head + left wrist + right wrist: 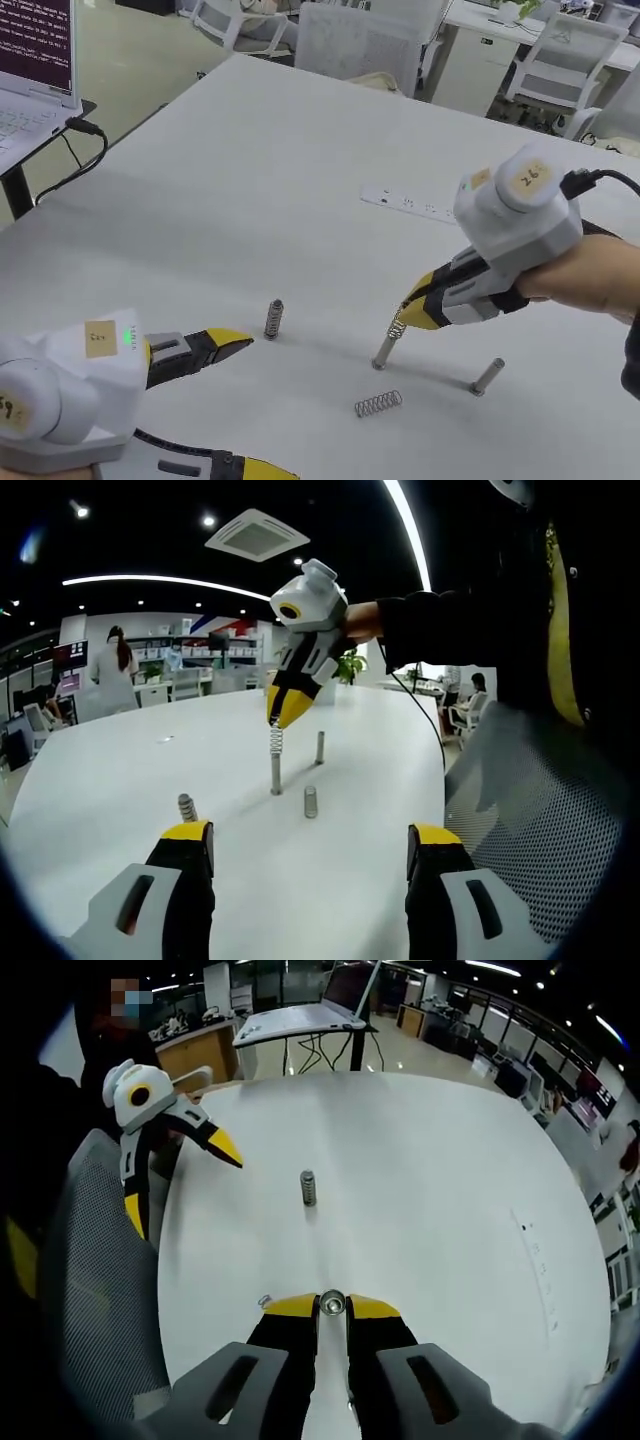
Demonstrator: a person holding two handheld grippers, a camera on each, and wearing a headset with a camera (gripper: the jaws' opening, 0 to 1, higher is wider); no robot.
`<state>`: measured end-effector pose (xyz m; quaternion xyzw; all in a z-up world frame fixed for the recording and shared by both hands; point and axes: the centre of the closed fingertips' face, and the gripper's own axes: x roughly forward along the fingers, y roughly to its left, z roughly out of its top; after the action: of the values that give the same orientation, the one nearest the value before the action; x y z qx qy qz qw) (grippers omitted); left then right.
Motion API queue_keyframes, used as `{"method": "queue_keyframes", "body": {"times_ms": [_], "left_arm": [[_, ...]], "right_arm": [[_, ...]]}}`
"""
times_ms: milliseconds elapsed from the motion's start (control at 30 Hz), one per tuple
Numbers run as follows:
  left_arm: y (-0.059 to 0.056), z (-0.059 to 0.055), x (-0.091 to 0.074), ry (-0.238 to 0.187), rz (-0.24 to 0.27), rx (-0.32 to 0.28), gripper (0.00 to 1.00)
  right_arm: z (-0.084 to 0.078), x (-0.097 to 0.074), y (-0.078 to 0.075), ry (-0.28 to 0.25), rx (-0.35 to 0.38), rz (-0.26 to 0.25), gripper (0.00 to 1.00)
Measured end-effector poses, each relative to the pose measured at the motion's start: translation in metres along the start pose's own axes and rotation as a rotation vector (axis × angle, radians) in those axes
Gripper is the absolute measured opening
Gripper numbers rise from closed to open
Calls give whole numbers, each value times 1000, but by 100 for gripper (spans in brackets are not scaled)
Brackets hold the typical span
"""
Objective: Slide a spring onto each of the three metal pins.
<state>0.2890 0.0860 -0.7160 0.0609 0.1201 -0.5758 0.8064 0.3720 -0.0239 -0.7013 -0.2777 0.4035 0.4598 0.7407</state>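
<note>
Table (250,180): spring (397,328) in right hand-held gripper (412,306)

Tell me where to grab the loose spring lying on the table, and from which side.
Probably pinch the loose spring across its coils near one end, coming from above: it lies flat on the table, so its sides are open. That leaves the other end free for the bare pin.

The table (250,180) is plain pale grey-white. The right gripper (406,314) and left gripper (310,835) share white bodies, black jaws tipped yellow and tan labels; a green light (128,340) glows on the left one. The middle pin (385,352) is silvery grey, like the spring (396,328) at its top and the loose spring (378,403) beside it. Far left of it a laptop screen (35,45) is maroon with pale text
</note>
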Motion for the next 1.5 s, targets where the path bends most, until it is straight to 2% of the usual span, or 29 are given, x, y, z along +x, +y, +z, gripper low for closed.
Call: {"method": "queue_keyframes", "body": {"times_ms": [533, 1133, 1500], "left_arm": [[-1, -2, -1, 6, -4, -5, 74], [1, -3, -2, 14, 2, -6, 72], [1, -4, -2, 18, 5, -7, 72]], "right_arm": [[-6, 7, -2, 0, 18, 5, 7], [-19, 33, -3, -8, 63, 23, 8], [-25, 44, -5, -24, 82, 16, 8]]}}
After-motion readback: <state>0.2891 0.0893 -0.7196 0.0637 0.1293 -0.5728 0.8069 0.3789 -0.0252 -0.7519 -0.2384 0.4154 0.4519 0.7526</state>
